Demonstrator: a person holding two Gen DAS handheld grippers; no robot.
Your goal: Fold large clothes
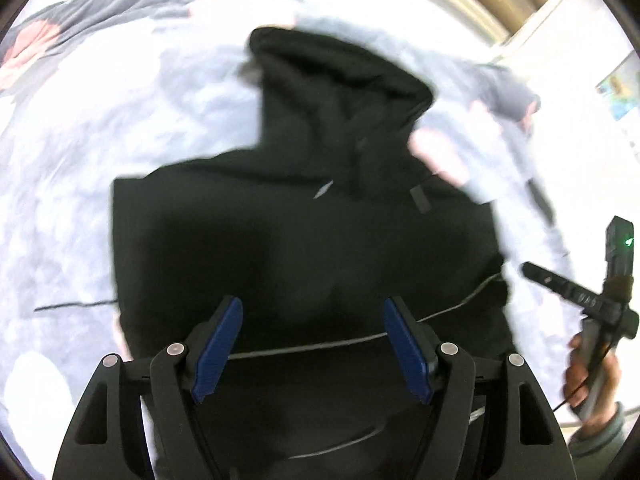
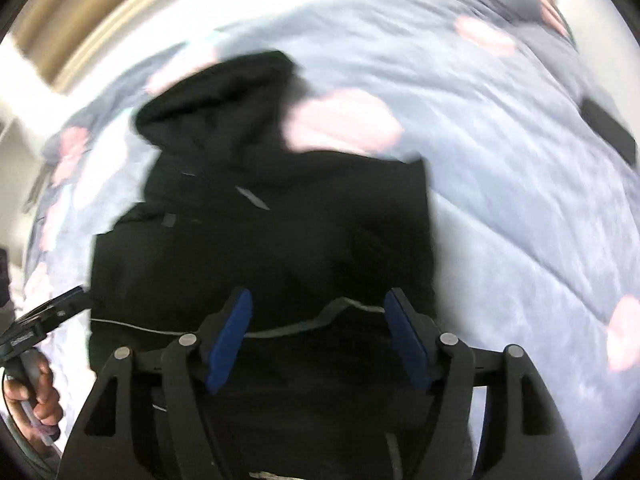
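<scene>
Black hooded sweatshirt (image 1: 280, 208) (partly folded), flat on grey bedspread (image 1: 80, 184)

The hooded garment (image 1: 304, 208) is black all over, with a thin pale grey-white line running across its lower part and a small grey fleck near the neck. Under it, the quilt (image 2: 520, 200) is a soft blue-grey, mottled lighter and darker and scattered with blurred pink patches. Both grippers, the left gripper (image 1: 313, 346) and the right gripper (image 2: 318, 338), are black with deep blue finger pads (image 1: 218, 348).

Both tongs (image 1: 313, 346) (image 2: 318, 338) agape, empty.
</scene>
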